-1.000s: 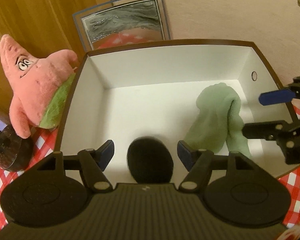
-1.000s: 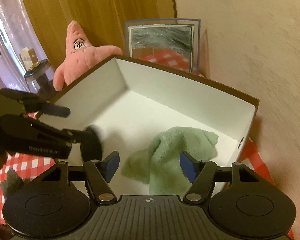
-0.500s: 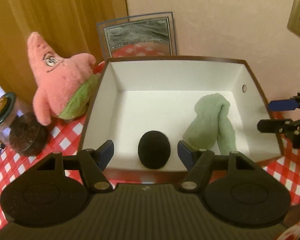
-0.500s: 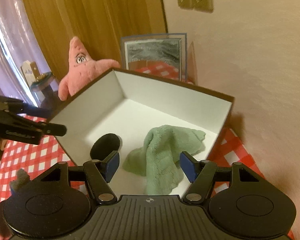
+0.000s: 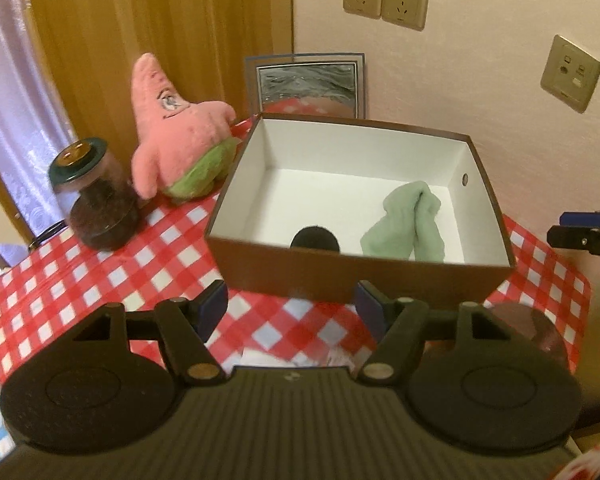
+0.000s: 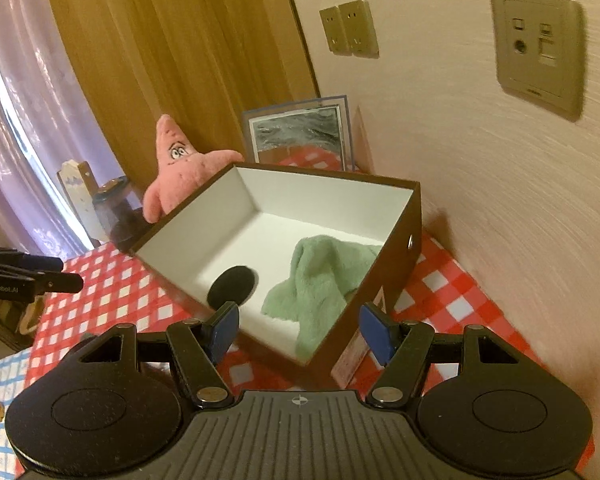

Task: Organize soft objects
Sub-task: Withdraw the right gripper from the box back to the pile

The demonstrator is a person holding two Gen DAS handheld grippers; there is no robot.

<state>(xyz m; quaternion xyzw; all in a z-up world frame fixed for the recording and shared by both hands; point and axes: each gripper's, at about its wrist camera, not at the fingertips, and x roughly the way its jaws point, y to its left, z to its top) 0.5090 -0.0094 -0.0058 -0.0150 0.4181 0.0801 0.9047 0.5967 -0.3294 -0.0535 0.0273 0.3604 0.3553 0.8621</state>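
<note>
Both grippers pulled back from box [image 5: 360,276]; left gripper [image 5: 291,307] and right gripper [image 6: 299,326] spread, empty; green cloth [image 6: 320,276], black pad [image 6: 233,284] inside; "GenRobot.AI" on left.

Black claw [image 5: 291,307], blue pads [image 5: 214,309]

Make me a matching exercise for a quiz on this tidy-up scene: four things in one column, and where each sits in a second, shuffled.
Things:
1. green cloth
2. black pad
3. pink plush star
4. jar

Places:
A. on the checked tablecloth, left of the plush
B. inside the box, right part
C. outside the box, by its left wall
D. inside the box, near its front wall

Pairs: 1-B, 2-D, 3-C, 4-A
</note>
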